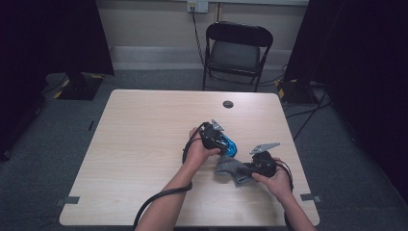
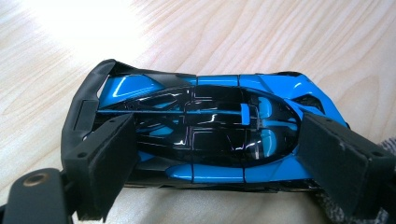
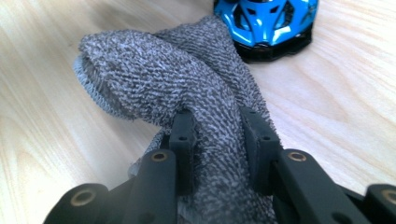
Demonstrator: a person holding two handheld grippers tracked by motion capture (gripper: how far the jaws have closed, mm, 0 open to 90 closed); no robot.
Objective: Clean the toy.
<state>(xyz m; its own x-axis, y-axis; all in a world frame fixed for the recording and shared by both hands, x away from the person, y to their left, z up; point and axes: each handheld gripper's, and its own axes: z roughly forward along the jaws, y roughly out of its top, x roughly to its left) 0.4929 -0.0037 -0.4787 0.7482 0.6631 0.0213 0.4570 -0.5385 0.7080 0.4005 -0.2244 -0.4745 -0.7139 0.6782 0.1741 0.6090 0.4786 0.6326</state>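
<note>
1. Toy car (image 2: pixel 201 130): glossy blue body, black canopy and black rear wing, sitting on the pale wood worktop (image 1: pixel 144 144), right of centre in the high view.
2. In the left gripper view I see the car from above, lying crosswise between my jaws, wing end at one pad, nose end at the other.
3. Left gripper (image 1: pixel 217 139): jaws spread wide and clamped on the car lengthwise, both pads pressed to its ends.
4. Grey cloth (image 3: pixel 187 79): knitted or terry weave, bunched and folded over into a loop, stitched hem visible on one edge.
5. The cloth lies on the worktop just beside the car's nose; in the right gripper view the car's front sits right behind the cloth's far fold. Touching or not, I cannot tell.
6. Right gripper (image 1: pixel 249 167): jaws nearly together, pinching a thick fold of the cloth between the pads.
7. Left hand (image 1: pixel 199 151) comes in from the bottom, forearm angled up to the right, gripper pointing at the car from the left.
8. Right hand (image 1: pixel 276 180) sits lower right, gripper pointing left into the cloth, grey plate on top tilted.
9. Both grippers are near each other, cables trailing back along the forearms.
</note>
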